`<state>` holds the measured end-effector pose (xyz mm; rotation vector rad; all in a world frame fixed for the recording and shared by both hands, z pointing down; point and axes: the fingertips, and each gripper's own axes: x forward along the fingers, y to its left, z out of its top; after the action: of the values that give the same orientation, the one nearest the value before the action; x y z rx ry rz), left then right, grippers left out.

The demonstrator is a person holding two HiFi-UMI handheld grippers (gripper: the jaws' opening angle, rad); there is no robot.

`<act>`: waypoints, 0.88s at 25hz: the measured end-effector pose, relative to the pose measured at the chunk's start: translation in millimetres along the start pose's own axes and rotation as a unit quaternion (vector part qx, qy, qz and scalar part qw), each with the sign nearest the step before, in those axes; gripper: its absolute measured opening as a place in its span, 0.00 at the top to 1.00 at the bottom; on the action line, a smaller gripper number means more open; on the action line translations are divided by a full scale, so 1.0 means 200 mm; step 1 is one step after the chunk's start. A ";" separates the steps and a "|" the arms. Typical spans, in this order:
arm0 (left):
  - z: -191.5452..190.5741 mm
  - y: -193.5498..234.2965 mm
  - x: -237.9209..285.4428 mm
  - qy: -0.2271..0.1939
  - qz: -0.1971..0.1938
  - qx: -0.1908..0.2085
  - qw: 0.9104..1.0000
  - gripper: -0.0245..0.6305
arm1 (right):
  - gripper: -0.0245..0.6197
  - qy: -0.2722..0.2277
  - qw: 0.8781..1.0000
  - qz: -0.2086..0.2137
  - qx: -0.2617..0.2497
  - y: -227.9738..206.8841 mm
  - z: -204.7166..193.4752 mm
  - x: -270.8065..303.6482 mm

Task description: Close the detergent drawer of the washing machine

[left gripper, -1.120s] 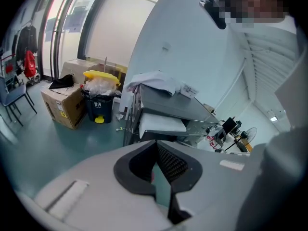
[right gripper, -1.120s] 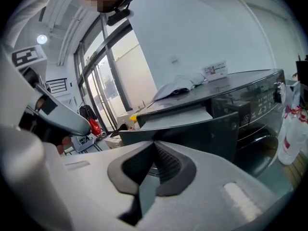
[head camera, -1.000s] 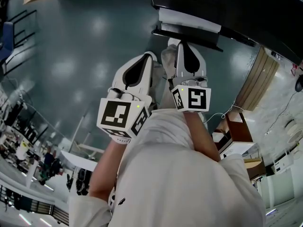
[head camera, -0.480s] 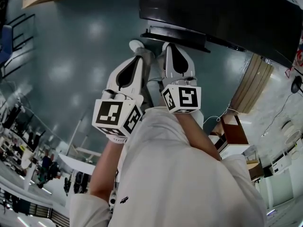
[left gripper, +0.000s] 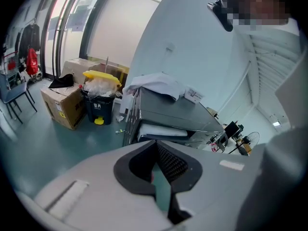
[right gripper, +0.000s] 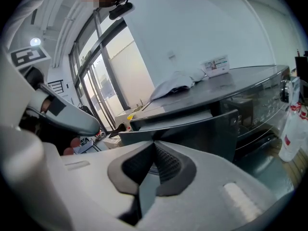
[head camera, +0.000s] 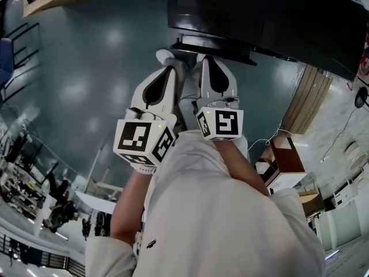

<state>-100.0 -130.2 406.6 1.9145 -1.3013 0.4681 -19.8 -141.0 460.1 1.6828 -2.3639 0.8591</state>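
While the detergent drawer (right gripper: 185, 126) stands pulled out of the washing machine (right gripper: 250, 88) at centre frame, the right gripper (right gripper: 153, 144) points at its front panel, jaws clenched on nothing. Left gripper (left gripper: 155, 144) is likewise clenched and empty. Step: approach. Next: square contact, then a straight inward push.

The floor (head camera: 75, 79) is smooth and blue-green, and soft round spots of light shine on it. In the left gripper view, tall windows (left gripper: 72, 18) stand at the upper left beside a pale wall (left gripper: 192, 47). Below them a cardboard box (left gripper: 60, 109) stands just beside a dark bin (left gripper: 98, 109) with a yellow lid. At the right of the head view there is brown wooden furniture (head camera: 286, 154).
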 end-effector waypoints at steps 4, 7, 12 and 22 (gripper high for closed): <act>-0.01 -0.01 0.02 0.004 -0.009 -0.001 1.000 0.94 | 0.96 -0.014 1.000 -0.010 0.003 -0.03 0.05 0.08; -0.01 0.00 0.02 0.006 -0.008 -0.004 1.000 0.94 | 0.96 -0.024 1.000 -0.015 0.009 -0.04 0.10 0.13; 0.00 0.00 0.02 0.005 -0.012 -0.003 1.000 0.94 | 0.96 -0.029 0.999 -0.019 0.005 -0.04 0.10 0.12; -0.01 0.02 0.04 0.004 -0.014 -0.005 1.000 0.94 | 0.96 -0.035 0.999 -0.020 0.025 -0.04 0.11 0.13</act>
<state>-99.9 -133.8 415.0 1.9176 -1.2676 0.4537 -17.2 -174.8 455.0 1.8029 -2.3632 0.8742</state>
